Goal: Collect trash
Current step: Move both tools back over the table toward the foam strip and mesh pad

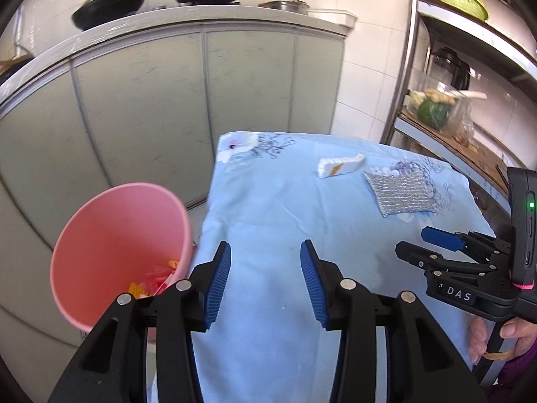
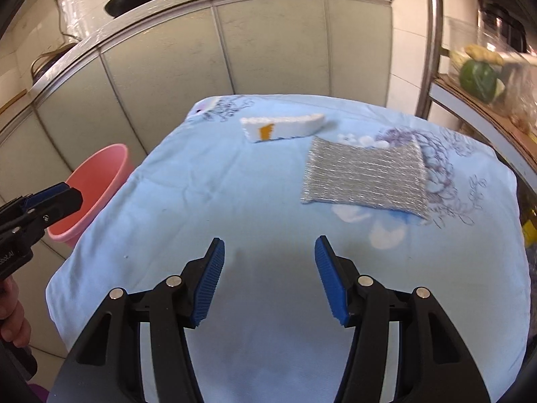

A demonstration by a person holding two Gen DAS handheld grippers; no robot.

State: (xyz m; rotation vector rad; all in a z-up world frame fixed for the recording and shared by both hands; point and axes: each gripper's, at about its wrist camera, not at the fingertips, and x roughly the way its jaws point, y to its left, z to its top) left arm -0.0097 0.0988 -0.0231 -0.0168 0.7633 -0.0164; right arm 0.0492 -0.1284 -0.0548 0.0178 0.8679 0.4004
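Note:
A pink bin [image 1: 117,252] stands beside the left edge of a table under a light blue floral cloth [image 1: 302,221]; red and yellow scraps lie at its bottom. On the cloth's far part lie a white foam piece with an orange mark [image 2: 280,127] and a silver scouring pad [image 2: 364,178]. My left gripper [image 1: 265,282] hovers open over the cloth's left edge next to the bin, nothing between its blue pads. My right gripper [image 2: 268,278] hangs open and empty above the near middle of the cloth, short of the pad. In the left wrist view the foam piece [image 1: 339,166] and pad [image 1: 399,191] appear far right.
Grey cabinet doors [image 1: 151,110] under a counter with black pans [image 1: 110,3] stand behind the table. A metal shelf rack [image 1: 470,77] with jars and a green gourd stands at the right. A person's hand [image 1: 486,339] holds the right gripper's handle.

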